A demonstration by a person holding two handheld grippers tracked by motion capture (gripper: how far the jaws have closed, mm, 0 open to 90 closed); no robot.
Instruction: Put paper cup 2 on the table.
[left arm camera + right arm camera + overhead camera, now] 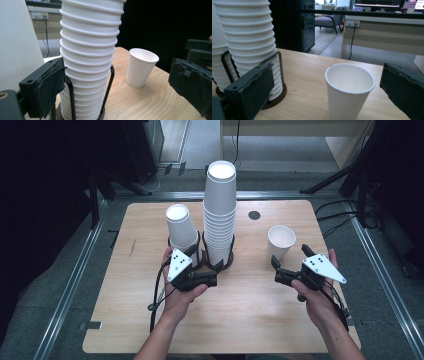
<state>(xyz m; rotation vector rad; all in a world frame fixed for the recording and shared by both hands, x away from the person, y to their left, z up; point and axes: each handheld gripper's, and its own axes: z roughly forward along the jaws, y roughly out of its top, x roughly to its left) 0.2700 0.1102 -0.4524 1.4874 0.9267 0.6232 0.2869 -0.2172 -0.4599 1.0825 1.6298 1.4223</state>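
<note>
A tall stack of white paper cups [220, 215] stands in a black wire holder [220, 264] at mid-table, with a shorter stack [181, 227] to its left. A single white cup [281, 241] stands alone to the right. My left gripper [207, 268] is open beside the foot of the two stacks. In its own view the tall stack [90, 57] rises just past the left jaw of the open left gripper [117, 82], and the single cup [140, 67] is farther off. My right gripper [290, 256] is open just in front of the single cup [349, 90], holding nothing.
The wooden table [150, 320] has a round black grommet [254, 215] near its far edge. Metal rails [75, 280] run along both sides, and dark stand legs [340, 175] rest on the floor behind. A beige desk [384, 37] stands beyond the table.
</note>
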